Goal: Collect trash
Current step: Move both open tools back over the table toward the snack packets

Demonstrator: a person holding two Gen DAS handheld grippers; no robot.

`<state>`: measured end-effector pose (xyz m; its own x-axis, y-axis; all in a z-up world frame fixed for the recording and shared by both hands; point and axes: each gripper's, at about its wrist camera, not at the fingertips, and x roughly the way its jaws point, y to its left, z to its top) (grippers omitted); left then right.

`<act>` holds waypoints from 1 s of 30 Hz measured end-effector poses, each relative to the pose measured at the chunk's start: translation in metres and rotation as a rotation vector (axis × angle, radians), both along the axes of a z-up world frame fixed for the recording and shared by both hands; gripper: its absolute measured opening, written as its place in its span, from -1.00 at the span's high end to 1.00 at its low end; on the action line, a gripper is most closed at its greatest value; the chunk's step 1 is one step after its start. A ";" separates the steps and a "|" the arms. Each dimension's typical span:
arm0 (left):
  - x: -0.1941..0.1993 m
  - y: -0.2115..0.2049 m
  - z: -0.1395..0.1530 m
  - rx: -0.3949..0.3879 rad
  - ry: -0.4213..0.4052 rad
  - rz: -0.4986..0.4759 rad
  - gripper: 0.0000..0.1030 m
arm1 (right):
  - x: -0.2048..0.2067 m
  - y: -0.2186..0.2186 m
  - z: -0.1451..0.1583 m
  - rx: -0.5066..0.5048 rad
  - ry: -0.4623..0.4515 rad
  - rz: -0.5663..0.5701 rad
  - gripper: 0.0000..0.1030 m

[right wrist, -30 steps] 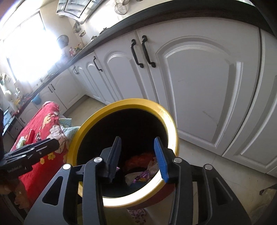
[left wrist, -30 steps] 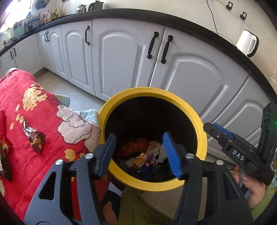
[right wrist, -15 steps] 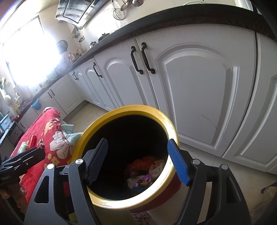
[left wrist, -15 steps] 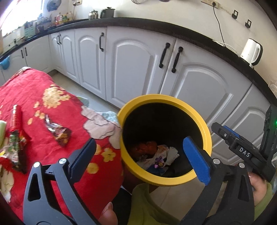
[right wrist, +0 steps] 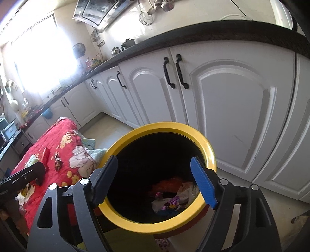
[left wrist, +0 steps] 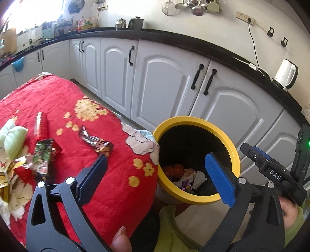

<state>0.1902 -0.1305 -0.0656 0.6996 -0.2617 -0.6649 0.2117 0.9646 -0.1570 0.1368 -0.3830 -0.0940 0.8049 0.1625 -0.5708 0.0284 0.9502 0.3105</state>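
Both the left gripper and right gripper gaped empty; the crinkled foil candy wrapper on the red floral blanket looked light, slippery, best pinched mid-body

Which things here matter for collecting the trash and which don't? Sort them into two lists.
Job:
yellow-rimmed bin, trash already inside
brown candy wrapper on the red cloth
green crumpled wrapper
red tube
left gripper, open
right gripper, open

Lying about:
white kettle
cabinet doors
hanging utensils
pale green cloth
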 end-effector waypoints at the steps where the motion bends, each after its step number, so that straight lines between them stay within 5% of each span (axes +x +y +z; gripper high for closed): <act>1: -0.002 0.003 0.002 0.000 -0.008 0.004 -0.79 | 0.000 0.002 0.002 -0.002 -0.004 0.005 -0.48; 30: -0.031 0.091 0.041 -0.067 -0.121 0.161 -0.79 | -0.017 0.084 0.047 -0.052 -0.077 0.149 -0.57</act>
<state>0.1596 -0.0392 -0.0245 0.8093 -0.1813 -0.5587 0.0773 0.9758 -0.2047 0.1193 -0.2989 -0.0473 0.8158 0.2554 -0.5189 -0.1361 0.9568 0.2569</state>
